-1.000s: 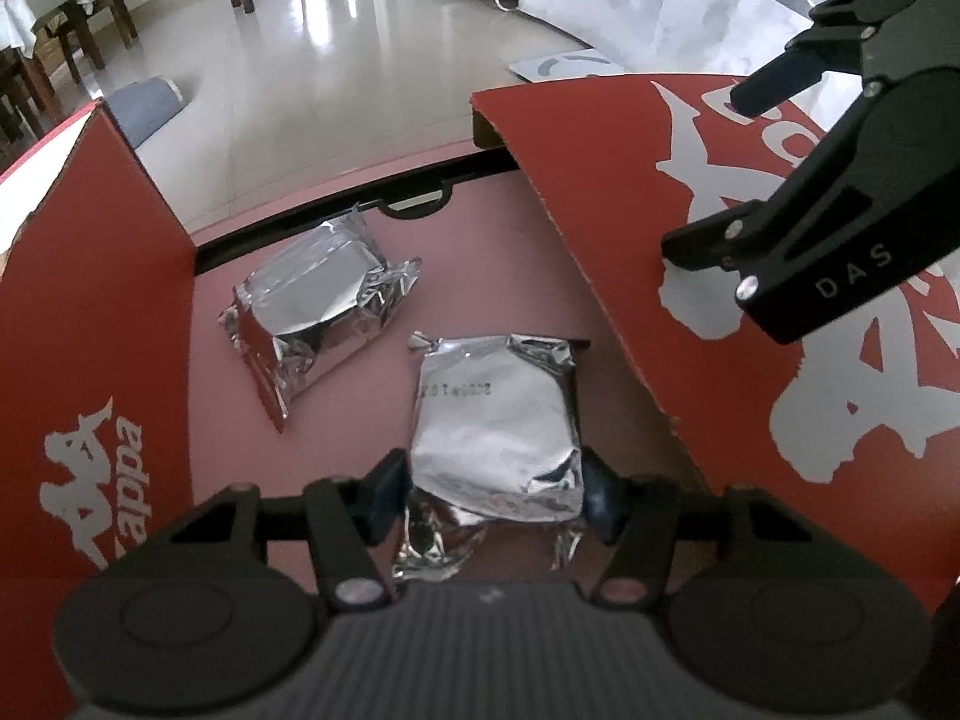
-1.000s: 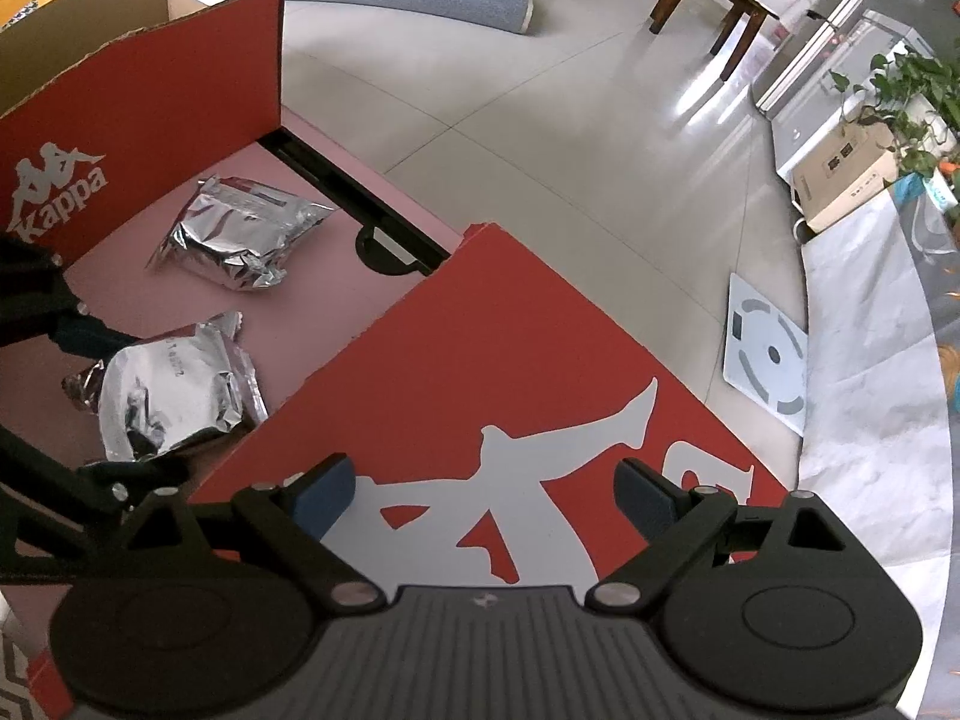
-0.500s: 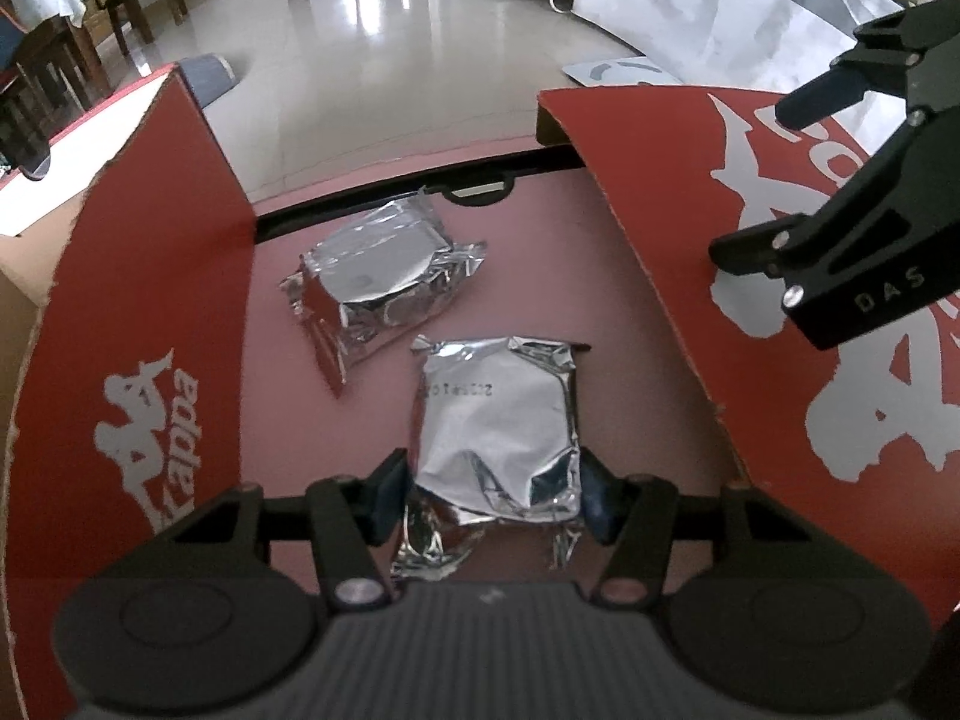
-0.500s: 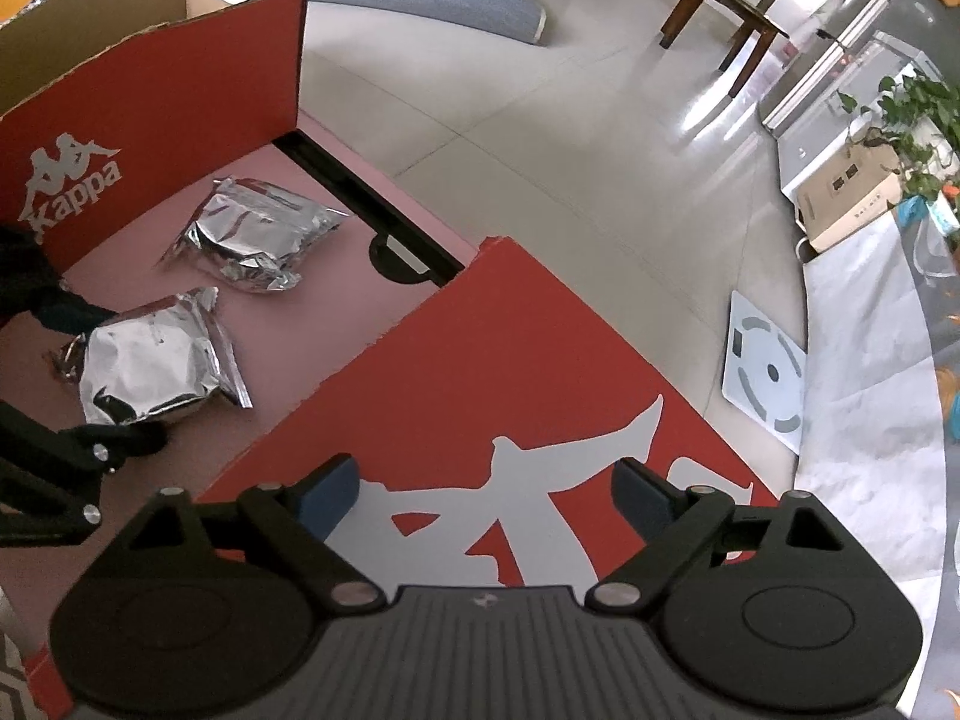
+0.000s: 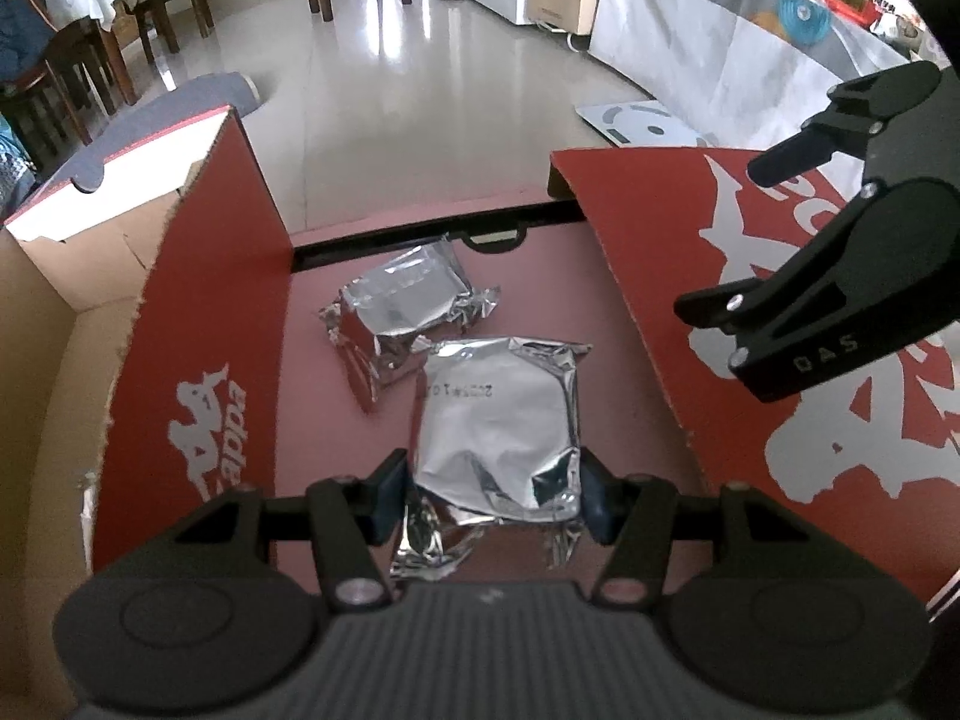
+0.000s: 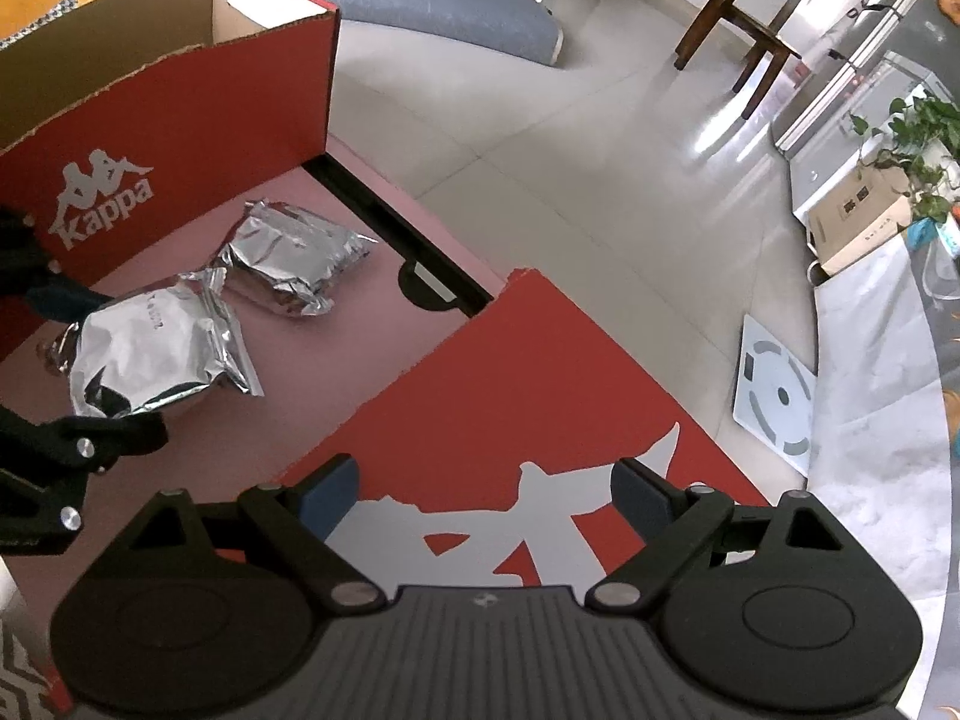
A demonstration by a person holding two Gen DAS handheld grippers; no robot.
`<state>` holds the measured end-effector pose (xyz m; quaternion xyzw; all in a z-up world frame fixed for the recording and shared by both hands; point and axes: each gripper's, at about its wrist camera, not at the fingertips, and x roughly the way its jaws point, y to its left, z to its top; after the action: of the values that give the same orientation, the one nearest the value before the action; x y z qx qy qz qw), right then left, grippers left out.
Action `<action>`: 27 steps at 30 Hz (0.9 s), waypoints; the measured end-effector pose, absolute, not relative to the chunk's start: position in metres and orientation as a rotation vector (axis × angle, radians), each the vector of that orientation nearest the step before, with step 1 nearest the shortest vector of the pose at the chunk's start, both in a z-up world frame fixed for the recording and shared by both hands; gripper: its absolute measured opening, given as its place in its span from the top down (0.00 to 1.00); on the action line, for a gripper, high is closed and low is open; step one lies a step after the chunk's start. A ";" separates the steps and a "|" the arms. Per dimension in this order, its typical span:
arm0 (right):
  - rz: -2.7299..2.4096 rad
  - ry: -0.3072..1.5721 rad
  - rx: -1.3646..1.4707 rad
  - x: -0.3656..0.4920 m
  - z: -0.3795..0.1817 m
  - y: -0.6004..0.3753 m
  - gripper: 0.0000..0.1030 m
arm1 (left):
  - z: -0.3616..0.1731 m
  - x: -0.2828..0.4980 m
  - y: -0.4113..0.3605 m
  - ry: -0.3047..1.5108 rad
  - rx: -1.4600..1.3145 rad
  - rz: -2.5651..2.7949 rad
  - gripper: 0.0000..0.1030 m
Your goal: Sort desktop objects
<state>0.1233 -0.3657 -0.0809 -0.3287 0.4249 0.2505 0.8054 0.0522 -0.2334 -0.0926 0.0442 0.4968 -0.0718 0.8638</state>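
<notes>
Your left gripper (image 5: 491, 495) clamps the near foil pouch (image 5: 497, 420); your right gripper (image 6: 483, 495) hangs wide open, empty, over the red flap (image 6: 510, 396).

Two matte black plastic handheld grippers
The left gripper (image 5: 489, 495) and the right gripper (image 6: 483, 495) each show ribbed grey housing, round black discs, silver screws, dark blue pads; one linkage reads "DAS".

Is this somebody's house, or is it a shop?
Most likely a home, a living or dining room: wooden dining chairs on a shiny tiled floor, a leafy houseplant, and a bathroom scale lying on the floor.
</notes>
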 end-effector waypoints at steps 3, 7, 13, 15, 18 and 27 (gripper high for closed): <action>0.536 0.906 -0.703 0.123 -0.080 -0.364 0.12 | -0.087 0.049 -0.233 1.031 0.090 -0.147 0.48; 0.538 0.902 -0.699 0.122 -0.079 -0.362 0.12 | -0.079 0.044 -0.231 1.015 0.084 -0.141 0.48; 0.535 0.890 -0.676 0.123 -0.073 -0.362 0.12 | -0.066 0.038 -0.229 0.980 0.082 -0.141 0.53; 0.534 0.885 -0.669 0.123 -0.071 -0.361 0.12 | -0.062 0.036 -0.229 0.969 0.086 -0.140 0.53; 0.536 0.882 -0.670 0.121 -0.069 -0.358 0.12 | -0.058 0.034 -0.230 0.953 0.102 -0.139 0.53; 0.558 0.879 -0.673 0.119 -0.067 -0.353 0.12 | -0.072 0.036 -0.224 1.005 0.099 -0.135 0.53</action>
<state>0.1185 -0.3528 -0.0673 -0.3152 0.4119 0.2613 0.8140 0.0360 -0.2244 -0.0722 0.0475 0.4809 -0.0646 0.8731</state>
